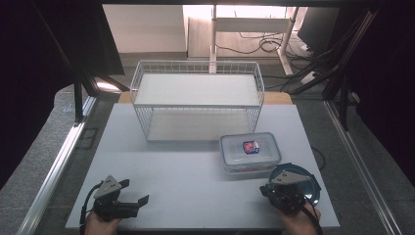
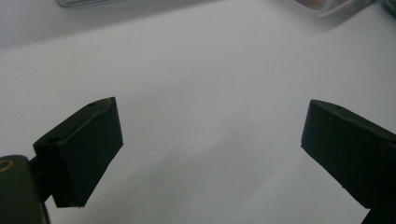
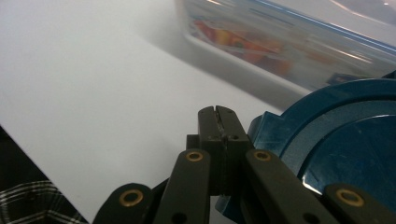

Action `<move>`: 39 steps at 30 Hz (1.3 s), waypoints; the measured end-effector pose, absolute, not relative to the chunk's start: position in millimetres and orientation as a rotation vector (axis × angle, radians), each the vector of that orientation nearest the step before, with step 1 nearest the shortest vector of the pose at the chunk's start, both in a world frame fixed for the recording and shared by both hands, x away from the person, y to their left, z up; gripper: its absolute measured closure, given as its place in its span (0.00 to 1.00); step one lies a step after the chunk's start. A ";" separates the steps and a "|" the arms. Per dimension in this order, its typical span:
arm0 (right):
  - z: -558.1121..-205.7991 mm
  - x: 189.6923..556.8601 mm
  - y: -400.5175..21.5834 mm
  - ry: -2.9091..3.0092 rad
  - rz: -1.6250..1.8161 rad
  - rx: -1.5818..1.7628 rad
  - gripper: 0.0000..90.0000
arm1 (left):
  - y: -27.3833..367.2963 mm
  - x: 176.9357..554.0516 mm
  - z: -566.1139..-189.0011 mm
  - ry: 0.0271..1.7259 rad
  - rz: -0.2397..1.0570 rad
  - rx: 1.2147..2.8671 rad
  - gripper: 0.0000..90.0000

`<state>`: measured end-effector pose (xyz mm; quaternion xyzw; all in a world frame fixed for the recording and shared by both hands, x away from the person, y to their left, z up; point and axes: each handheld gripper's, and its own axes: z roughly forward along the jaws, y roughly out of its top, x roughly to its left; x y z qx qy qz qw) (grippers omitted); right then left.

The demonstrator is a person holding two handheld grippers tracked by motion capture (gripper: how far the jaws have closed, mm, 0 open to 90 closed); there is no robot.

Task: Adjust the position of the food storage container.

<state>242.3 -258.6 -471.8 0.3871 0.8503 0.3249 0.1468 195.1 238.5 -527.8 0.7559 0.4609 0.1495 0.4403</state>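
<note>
two hand-held grippers sit low at the near edge of the white worktop, one in each of the person's hands. between and beyond them stands a clear plastic food container with a snap-on lid that has blue trim and a small red and blue sticker on top; through its wall the right gripper view shows orange and red contents, too blurred to name. it rests right of the worktop's middle, just in front of the right corner of a white wire basket, which stands at the far side with its open face toward the person and a flat white top.

a dark blue round lid or plate lies flat near the right front corner, just nearer than the container. which of the two it is cannot be told.

left hand-held gripper: near the left front corner, pointing right and slightly away, jaws spread wide with bare worktop between them and nothing held. its grey three-cornered plate faces up.

right hand-held gripper: pointing away toward the container, partly over the blue piece's left edge. its jaws are pressed together with nothing between them, tips just beside the blue rim.
</note>
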 end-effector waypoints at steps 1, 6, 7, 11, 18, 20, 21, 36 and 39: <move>-471.6 242.8 -259.9 2.439 0.933 1.121 0.99 | 238.6 195.2 -528.0 1.145 0.369 1.876 0.06; -471.2 249.4 -271.0 2.402 0.919 1.152 0.99 | 238.9 195.2 -528.0 1.145 0.367 1.874 0.06; -470.9 250.7 -274.0 2.395 0.924 1.164 0.99 | 239.0 195.2 -528.1 1.146 0.365 1.873 0.06; -470.7 254.6 -281.9 2.377 0.925 1.182 0.99 | 238.8 195.5 -528.2 1.146 0.363 1.872 0.06; -456.1 263.7 -292.6 2.305 1.059 1.183 0.99 | 238.6 197.1 -526.3 1.147 0.369 1.844 0.06; -450.1 273.0 -294.5 2.277 1.045 1.168 0.99 | 237.6 197.6 -526.0 1.144 0.375 1.848 0.06; -448.9 277.9 -295.4 2.267 1.030 1.167 0.99 | 236.9 197.9 -525.9 1.142 0.378 1.853 0.06; -456.8 374.9 -301.8 2.207 0.752 1.317 0.99 | 233.4 202.6 -525.4 1.061 0.319 1.834 0.05; -460.3 381.3 -299.7 2.227 0.710 1.330 0.99 | 231.2 205.3 -524.1 1.046 0.313 1.827 0.05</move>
